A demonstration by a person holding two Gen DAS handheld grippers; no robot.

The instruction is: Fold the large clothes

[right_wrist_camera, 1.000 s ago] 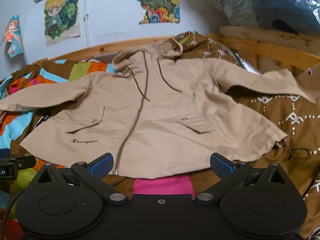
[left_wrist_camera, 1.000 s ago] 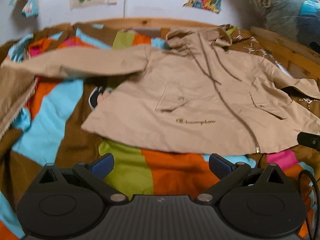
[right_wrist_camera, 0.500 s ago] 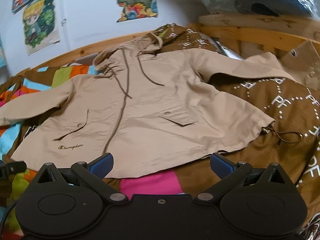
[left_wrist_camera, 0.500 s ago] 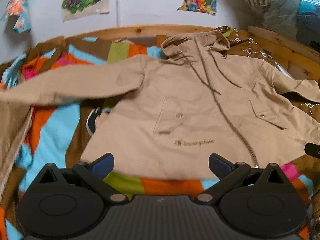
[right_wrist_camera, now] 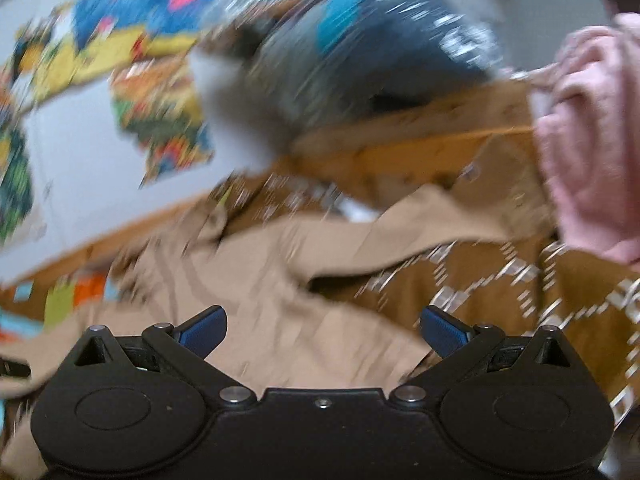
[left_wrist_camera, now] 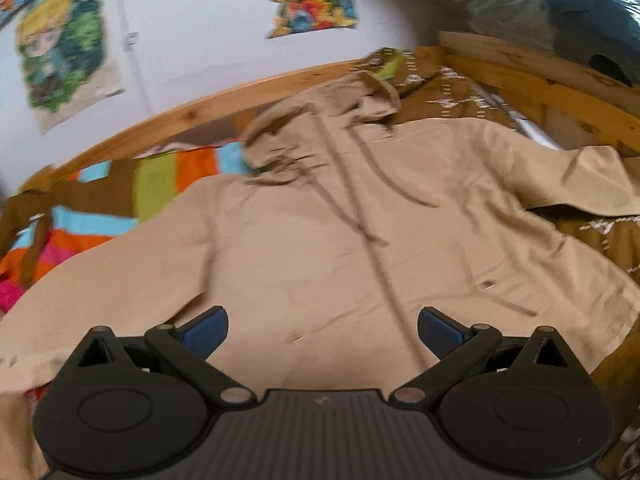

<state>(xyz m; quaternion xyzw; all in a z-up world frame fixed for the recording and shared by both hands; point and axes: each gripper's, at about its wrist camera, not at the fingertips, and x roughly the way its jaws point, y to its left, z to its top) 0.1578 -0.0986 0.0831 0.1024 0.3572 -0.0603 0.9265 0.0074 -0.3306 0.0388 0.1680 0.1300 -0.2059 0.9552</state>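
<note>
The jacket (left_wrist_camera: pixel 332 248) lies flat and unfolded on the bed (left_wrist_camera: pixel 160 184), hood at 12 o'clock, while left gripper (left_wrist_camera: pixel 322 330) and right gripper (right_wrist_camera: pixel 322 330) hover released, so every fold remains.

A wooden-framed bed (left_wrist_camera: pixel 532 64) carries a colourful patchwork blanket (left_wrist_camera: pixel 156 188), with a tan hooded jacket (left_wrist_camera: pixel 320 248) spread flat on it.
</note>
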